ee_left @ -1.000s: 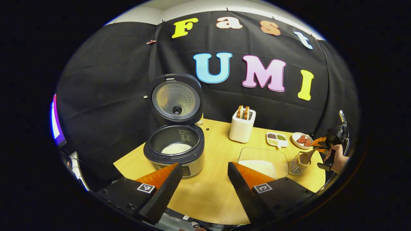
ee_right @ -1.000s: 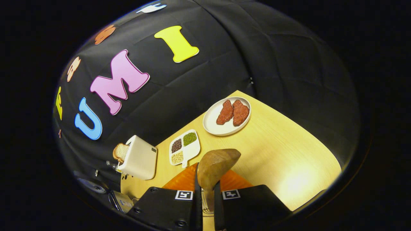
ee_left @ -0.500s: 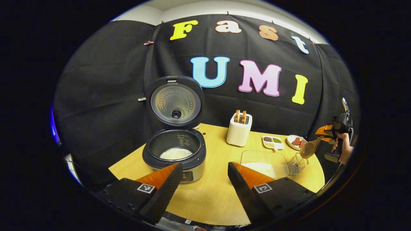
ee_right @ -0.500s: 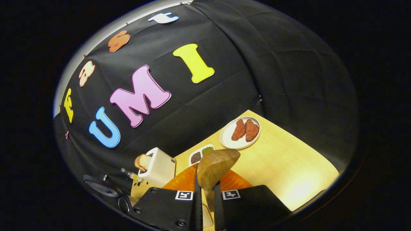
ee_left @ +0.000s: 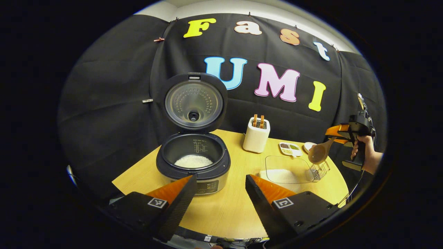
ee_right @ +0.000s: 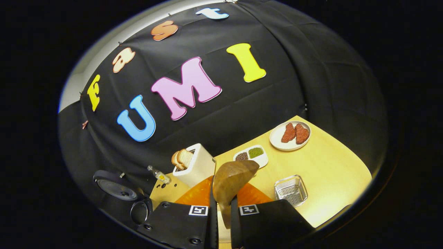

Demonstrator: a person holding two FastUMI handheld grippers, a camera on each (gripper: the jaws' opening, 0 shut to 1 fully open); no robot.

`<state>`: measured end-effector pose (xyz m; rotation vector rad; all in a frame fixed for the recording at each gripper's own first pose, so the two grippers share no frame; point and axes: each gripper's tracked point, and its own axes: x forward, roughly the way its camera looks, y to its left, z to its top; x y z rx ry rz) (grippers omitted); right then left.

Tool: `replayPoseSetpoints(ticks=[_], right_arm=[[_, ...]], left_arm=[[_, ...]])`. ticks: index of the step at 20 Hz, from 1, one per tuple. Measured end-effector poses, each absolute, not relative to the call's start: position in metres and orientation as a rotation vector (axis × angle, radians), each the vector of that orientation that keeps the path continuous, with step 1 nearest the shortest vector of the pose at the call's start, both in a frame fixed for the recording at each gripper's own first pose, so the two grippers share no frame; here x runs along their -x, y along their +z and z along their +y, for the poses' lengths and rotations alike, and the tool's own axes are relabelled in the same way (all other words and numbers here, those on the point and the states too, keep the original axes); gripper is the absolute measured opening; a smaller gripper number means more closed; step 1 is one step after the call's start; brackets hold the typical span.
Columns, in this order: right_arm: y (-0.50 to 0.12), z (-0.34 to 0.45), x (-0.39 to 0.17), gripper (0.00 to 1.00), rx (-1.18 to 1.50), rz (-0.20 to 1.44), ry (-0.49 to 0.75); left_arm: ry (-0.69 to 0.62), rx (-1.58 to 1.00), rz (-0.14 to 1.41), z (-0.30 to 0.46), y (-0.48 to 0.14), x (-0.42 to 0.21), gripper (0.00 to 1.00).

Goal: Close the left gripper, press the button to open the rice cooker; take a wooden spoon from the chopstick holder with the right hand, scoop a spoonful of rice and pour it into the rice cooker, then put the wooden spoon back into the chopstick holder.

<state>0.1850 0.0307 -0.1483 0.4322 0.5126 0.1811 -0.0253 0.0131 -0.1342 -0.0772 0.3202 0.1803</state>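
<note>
The rice cooker (ee_left: 207,173) stands open on the wooden table, its lid (ee_left: 193,103) upright and white rice (ee_left: 193,160) in the pot. My left gripper (ee_left: 219,193) is open and empty, low in front of the cooker. At the far right a hand (ee_left: 367,155) holds my right gripper (ee_left: 337,133), shut on the wooden spoon (ee_left: 319,153), which hangs above the mesh chopstick holder (ee_left: 320,170). A glass tray of rice (ee_left: 284,171) lies beside the holder. In the right gripper view the spoon's bowl (ee_right: 232,180) sticks out past my right gripper (ee_right: 221,207), and the holder (ee_right: 290,190) sits below to the right.
A white toaster (ee_left: 256,136) with bread stands behind the tray, with a divided dish of grains (ee_left: 290,148) and a plate (ee_left: 308,146) to its right. The plate of red meat (ee_right: 290,135), the dish (ee_right: 251,155), the toaster (ee_right: 193,164) and a small bottle (ee_right: 159,174) line the back.
My right gripper has lifted the wooden spoon out of the chopstick holder and turned, bringing the holder into its view. My left gripper stays open and has shifted slightly.
</note>
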Motion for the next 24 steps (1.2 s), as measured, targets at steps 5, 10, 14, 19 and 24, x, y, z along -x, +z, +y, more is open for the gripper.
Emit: replayPoseSetpoints(ticks=[5,10,14,19,24], right_arm=[[-0.185,0.06,-0.179,0.18,-0.278,0.536,0.173],[-0.233,0.065,-0.177,0.18,-0.165,0.567,0.133],[-0.262,0.077,-0.172,0.18,-0.1,0.579,0.148],[-0.277,0.11,-0.158,0.19,-0.112,0.613,0.188],[-0.284,0.158,-0.136,0.19,-0.172,0.687,0.262]], left_arm=[[0.144,0.072,0.339,0.029,-0.143,0.025,0.95],[0.139,0.07,0.381,0.05,-0.165,0.02,0.95],[0.132,0.115,0.4,0.054,-0.179,0.016,0.95],[0.139,0.142,0.415,0.064,-0.183,0.012,0.96],[0.142,0.142,0.408,0.069,-0.18,0.01,0.95]])
